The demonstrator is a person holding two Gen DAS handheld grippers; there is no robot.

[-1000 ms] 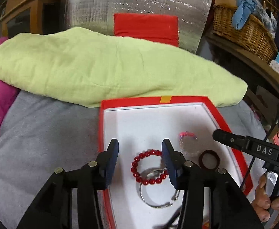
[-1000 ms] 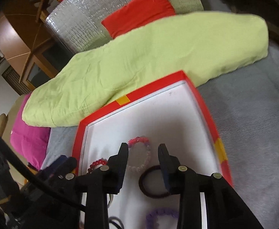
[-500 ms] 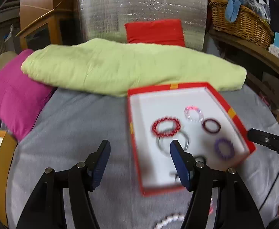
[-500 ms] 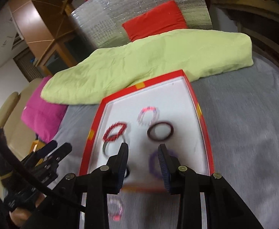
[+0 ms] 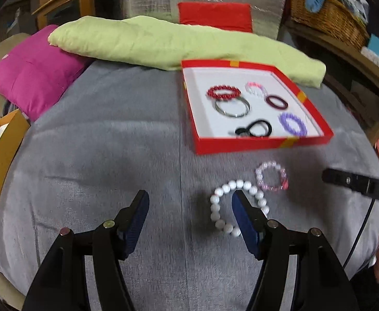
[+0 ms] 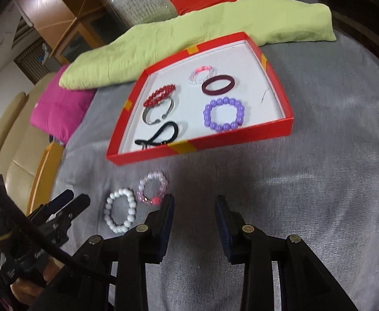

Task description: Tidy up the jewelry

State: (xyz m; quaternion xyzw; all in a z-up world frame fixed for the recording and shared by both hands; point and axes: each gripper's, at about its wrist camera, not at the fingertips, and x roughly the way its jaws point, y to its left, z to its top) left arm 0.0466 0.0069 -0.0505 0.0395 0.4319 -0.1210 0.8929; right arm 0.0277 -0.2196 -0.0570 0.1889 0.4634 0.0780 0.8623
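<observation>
Status: six pieces were already inside the red box [image 6: 267,129]: red bead bracelet [image 6: 159,96], silver bangle [image 6: 158,112] touching it on the near side, black hair tie [image 6: 161,136] at the near left corner, purple bead bracelet [image 6: 223,114] near the front wall, dark maroon band [image 6: 218,85] behind that, pale pink bracelet [image 6: 201,75] toward the far wall.

Two were left outside, on the grey cover [image 6: 319,181] just in front of the box's near wall: white bead bracelet [image 5: 237,207] and pink-clear bead bracelet [image 5: 272,175], side by side, close to touching.

Left gripper [image 5: 189,219] was spread wide, nothing held, its right finger over the white bracelet's ring. Right gripper [image 6: 194,219] was also released and empty, low in front of the box, pink-clear bracelet just off its left finger.

My read: roughly three quarters done; two pickups and drops remained. Frames were motion-blurred, so contact with the beads was unclear.
</observation>
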